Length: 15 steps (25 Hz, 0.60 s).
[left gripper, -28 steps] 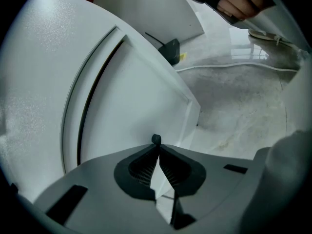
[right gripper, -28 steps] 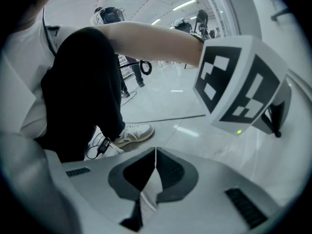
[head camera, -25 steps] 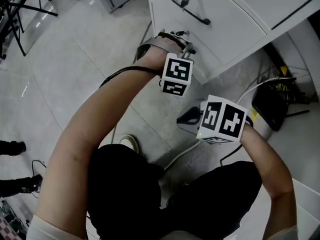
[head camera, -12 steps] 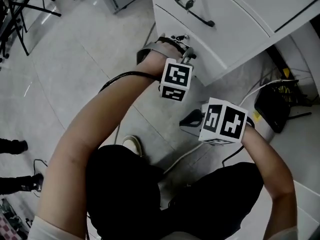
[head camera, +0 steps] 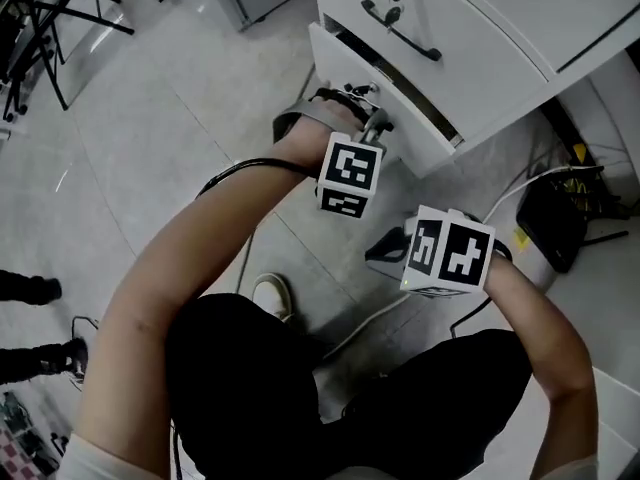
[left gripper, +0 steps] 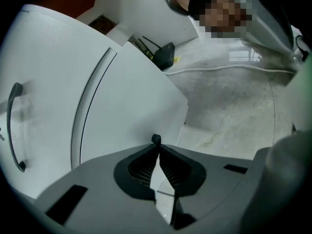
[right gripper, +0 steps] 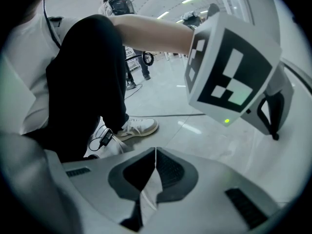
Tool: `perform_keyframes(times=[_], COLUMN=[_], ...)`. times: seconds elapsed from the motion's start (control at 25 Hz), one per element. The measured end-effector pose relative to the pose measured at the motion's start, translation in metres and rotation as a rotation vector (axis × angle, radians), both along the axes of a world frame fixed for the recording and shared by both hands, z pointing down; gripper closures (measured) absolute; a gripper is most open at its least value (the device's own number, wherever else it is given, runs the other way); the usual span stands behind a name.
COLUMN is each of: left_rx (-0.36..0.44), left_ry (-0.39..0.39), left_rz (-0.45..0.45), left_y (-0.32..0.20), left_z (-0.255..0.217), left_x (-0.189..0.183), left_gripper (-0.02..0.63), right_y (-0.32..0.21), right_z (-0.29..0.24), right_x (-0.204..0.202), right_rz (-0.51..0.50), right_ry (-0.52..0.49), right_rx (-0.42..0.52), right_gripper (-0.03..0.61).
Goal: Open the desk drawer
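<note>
The white desk pedestal (head camera: 480, 28) stands at the top of the head view. Its lower drawer (head camera: 345, 76) is pulled partly out, with a dark gap (head camera: 392, 68) along its top. My left gripper (head camera: 377, 120) is shut on that drawer's black handle (left gripper: 156, 139), whose end shows at the jaw tips (left gripper: 156, 144) against the white drawer front (left gripper: 131, 106). The upper drawer's black handle (head camera: 400, 30) is untouched. My right gripper (head camera: 388, 250) hangs lower, over the floor, shut with nothing between its jaws (right gripper: 155, 151); it looks at the left gripper's marker cube (right gripper: 229, 67).
White cables (head camera: 540, 173) and a black box (head camera: 545, 218) lie on the floor right of the pedestal. My white shoe (head camera: 270, 293) is below the left arm. Black stand legs (head camera: 40, 28) are at the top left, and another person's shoes (head camera: 20, 293) at the left edge.
The lower drawer has slid out of the pedestal and a dark gap has opened above its front. My left gripper moved back with the handle. The right gripper barely moved.
</note>
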State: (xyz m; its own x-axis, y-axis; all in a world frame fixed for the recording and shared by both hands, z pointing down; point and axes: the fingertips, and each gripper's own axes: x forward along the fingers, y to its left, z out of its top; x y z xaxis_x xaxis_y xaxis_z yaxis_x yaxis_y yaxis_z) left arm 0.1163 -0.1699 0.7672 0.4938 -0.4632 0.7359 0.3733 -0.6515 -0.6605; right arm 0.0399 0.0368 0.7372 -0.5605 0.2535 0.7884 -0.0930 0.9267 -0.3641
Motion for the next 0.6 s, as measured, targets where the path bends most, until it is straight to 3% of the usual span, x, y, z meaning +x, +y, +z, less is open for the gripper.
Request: perform_keyframes(times=[0.6], left_rx=[-0.004], left_ry=[-0.005], left_rz=[-0.003], left_y=[0.017], left_z=[0.000], left_x=[-0.024], left_gripper=[0.589], right_y=[0.008], right_z=[0.000], right_x=[-0.007], right_rz=[-0.060], right_ry=[0.028], right_rx=[0.016], right_gripper=[0.563])
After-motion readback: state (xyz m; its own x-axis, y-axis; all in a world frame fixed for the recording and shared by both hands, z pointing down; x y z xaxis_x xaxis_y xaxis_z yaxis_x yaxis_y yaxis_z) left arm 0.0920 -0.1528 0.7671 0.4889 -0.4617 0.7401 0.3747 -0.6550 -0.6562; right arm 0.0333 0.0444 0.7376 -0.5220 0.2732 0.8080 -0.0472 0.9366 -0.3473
